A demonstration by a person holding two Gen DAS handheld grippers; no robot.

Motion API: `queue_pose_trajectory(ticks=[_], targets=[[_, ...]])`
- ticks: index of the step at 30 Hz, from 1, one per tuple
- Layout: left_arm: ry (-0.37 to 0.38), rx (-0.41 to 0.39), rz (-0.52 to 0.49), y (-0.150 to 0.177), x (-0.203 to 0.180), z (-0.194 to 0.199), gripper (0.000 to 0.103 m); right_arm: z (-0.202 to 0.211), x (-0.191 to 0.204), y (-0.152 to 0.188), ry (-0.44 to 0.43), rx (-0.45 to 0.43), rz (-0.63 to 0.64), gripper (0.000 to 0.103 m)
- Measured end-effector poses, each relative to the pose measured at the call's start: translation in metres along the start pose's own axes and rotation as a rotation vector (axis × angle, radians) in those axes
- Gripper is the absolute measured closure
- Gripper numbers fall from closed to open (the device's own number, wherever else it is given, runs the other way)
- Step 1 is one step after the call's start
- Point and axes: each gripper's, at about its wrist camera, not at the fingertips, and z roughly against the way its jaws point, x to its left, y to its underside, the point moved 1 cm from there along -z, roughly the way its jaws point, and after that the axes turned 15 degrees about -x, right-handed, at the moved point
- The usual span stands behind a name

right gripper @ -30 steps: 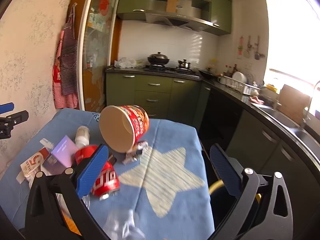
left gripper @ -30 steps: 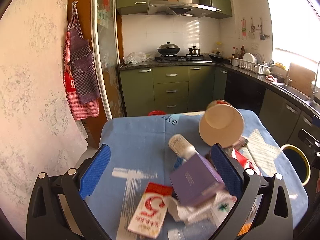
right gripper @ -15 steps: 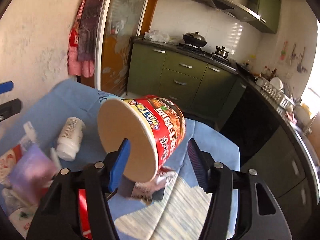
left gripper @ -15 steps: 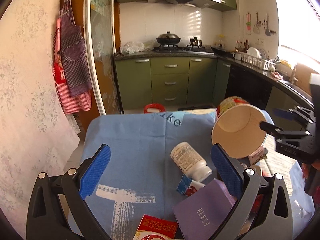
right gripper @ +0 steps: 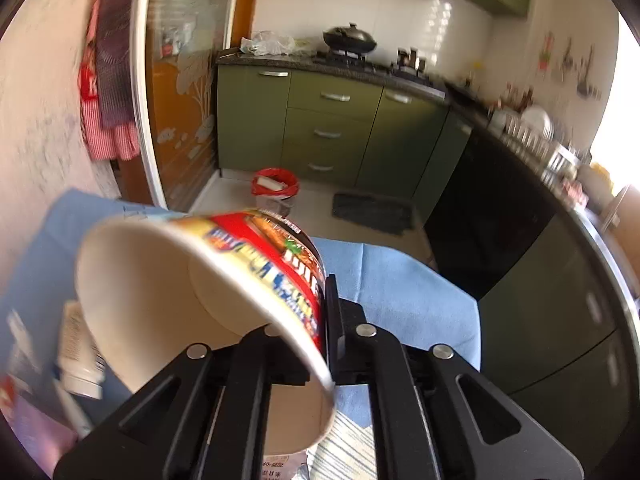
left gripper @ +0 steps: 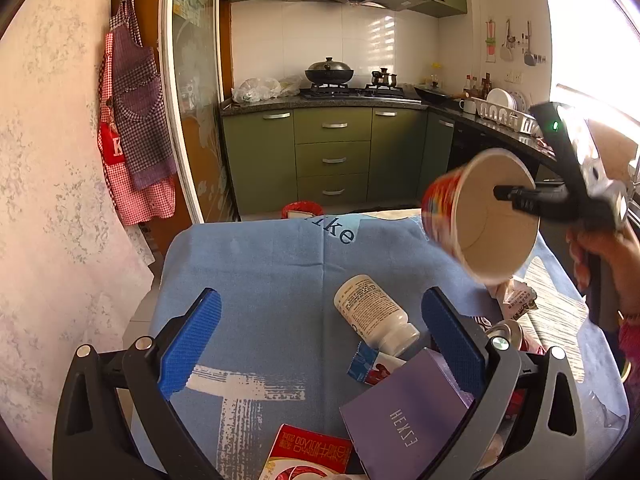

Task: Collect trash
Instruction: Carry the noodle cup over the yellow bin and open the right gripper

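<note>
My right gripper point(right gripper: 316, 320) is shut on the rim wall of a red paper noodle cup point(right gripper: 224, 280), one finger inside and one outside, and holds it tilted above the blue tablecloth point(right gripper: 400, 280). In the left wrist view the cup point(left gripper: 480, 220) hangs at the right with the right gripper point(left gripper: 516, 196) on it. My left gripper point(left gripper: 320, 332) is open and empty over the cloth point(left gripper: 260, 272). A white pill bottle point(left gripper: 374, 312) lies between its fingers. A purple box point(left gripper: 404, 420), a red carton point(left gripper: 308, 452) and a small wrapper point(left gripper: 370, 366) lie nearby.
A can point(left gripper: 504, 332) and crumpled wrappers point(left gripper: 516, 300) lie at the table's right. A red-lined bin point(right gripper: 275, 188) stands on the floor beyond the table. Green kitchen cabinets point(left gripper: 334, 156) run behind and along the right. A wall with aprons point(left gripper: 136, 120) is at the left.
My right gripper closed on the noodle cup's rim and lifted it off the table, up and to the right. My left gripper drew back a little and stayed open.
</note>
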Motion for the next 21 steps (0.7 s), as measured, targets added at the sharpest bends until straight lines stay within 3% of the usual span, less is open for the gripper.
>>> queue_pose_trajectory(ticks=[5,8,11,15,18,21], targets=[[0.012,-0.011,0.001,-0.001,0.001,0.006,0.004,0.027,-0.066,-0.012,-0.099,0.112,-0.253,0.101],[0.023,-0.022,0.0,-0.003,-0.002,0.012,0.004,0.06,-0.121,0.008,-0.103,0.205,-0.393,0.101],[0.036,-0.033,-0.003,-0.005,-0.005,0.018,0.004,0.096,-0.172,0.038,-0.033,0.277,-0.479,0.1],[0.056,-0.032,-0.012,-0.006,-0.012,0.021,0.004,0.143,-0.252,0.105,0.115,0.387,-0.629,0.1],[0.066,-0.03,-0.02,-0.005,-0.017,0.022,0.004,0.154,-0.283,0.155,0.206,0.484,-0.696,0.1],[0.064,-0.03,-0.033,-0.005,-0.023,0.024,0.004,0.15,-0.302,0.201,0.24,0.553,-0.775,0.099]])
